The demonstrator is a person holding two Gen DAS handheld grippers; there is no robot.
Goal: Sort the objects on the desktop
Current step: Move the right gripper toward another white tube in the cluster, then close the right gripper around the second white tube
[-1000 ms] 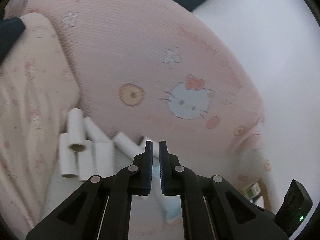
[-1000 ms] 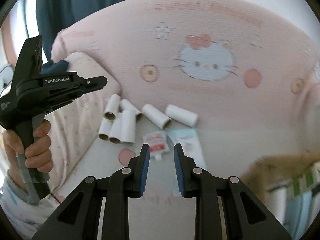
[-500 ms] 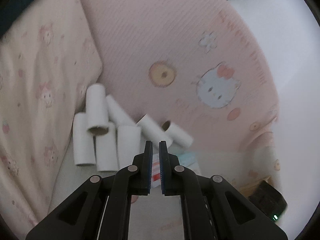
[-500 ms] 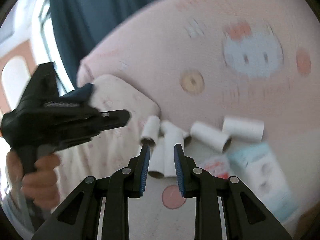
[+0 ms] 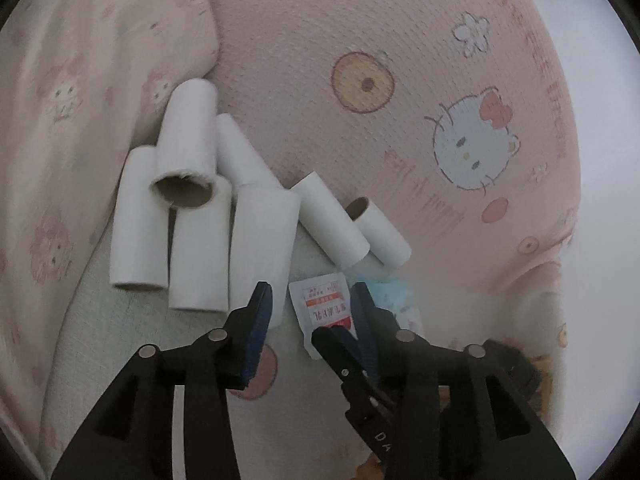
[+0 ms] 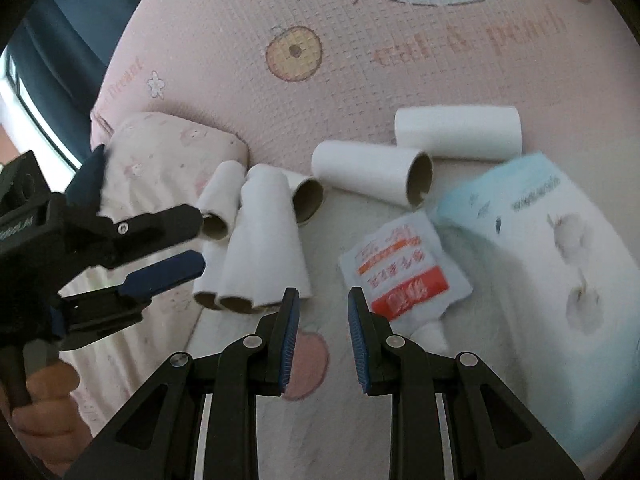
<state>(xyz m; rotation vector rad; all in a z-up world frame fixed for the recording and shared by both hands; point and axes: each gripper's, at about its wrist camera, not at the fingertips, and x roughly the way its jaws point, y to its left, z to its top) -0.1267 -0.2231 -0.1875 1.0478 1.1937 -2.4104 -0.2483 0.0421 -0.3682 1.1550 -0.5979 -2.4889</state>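
Observation:
Several white cardboard tubes (image 5: 188, 216) (image 6: 264, 248) lie in a pile on the pale bed surface, with two more tubes (image 6: 372, 176) lying to their right. A small white and red sachet (image 5: 326, 312) (image 6: 404, 272) lies beside a light blue tissue pack (image 6: 556, 280). My left gripper (image 5: 312, 300) is open, low over the sachet and the nearest tube. It also shows in the right wrist view (image 6: 192, 244). My right gripper (image 6: 323, 316) is open and empty, between the tube pile and the sachet.
A big pink Hello Kitty cushion (image 5: 400, 92) (image 6: 360, 60) rises behind the objects. A cream patterned pillow (image 5: 72, 120) (image 6: 160, 152) lies at the left. A dark curtain (image 6: 68, 60) and window are at the far left.
Both grippers have moved down and closer to the tubes and the sachet. My left gripper has opened from shut. My right gripper has opened a little wider.

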